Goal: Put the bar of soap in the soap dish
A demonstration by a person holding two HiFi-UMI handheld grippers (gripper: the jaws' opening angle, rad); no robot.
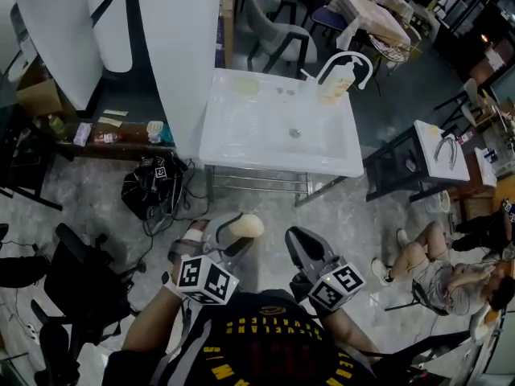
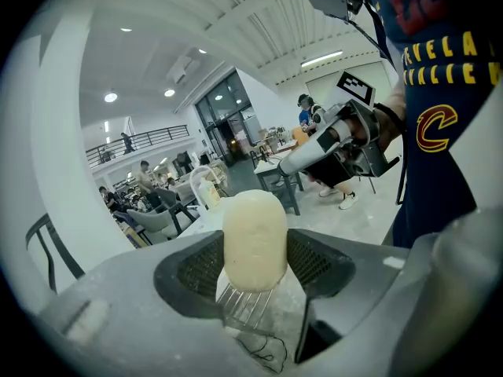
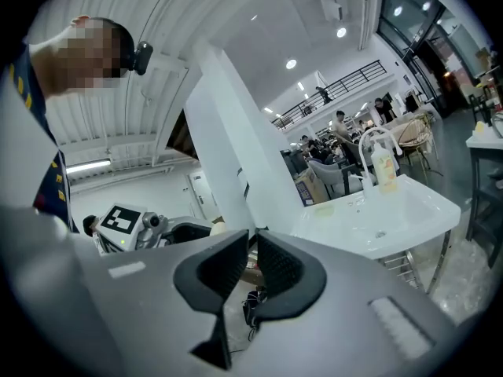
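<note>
In the head view, a cream oval bar of soap [image 1: 245,227] sticks out of my left gripper [image 1: 233,233], held over the floor in front of the white sink [image 1: 241,147]. The left gripper view shows the soap [image 2: 253,238] upright with the left gripper [image 2: 255,258] shut on it, both pads against its sides. My right gripper [image 1: 299,244] hangs beside it to the right; its jaws [image 3: 250,261] stand a narrow slit apart with nothing between them. A pale flat dish [image 1: 245,87] lies on the sink's back left corner, also visible as a dish [image 3: 324,210] in the right gripper view.
A curved tap [image 1: 346,61] and a soap bottle [image 1: 335,83] stand at the sink's back right. A black bag [image 1: 153,185] with cables lies on the floor left of the sink. A black stand [image 1: 402,163] and a seated person [image 1: 434,268] are to the right, an office chair [image 1: 80,272] at the lower left.
</note>
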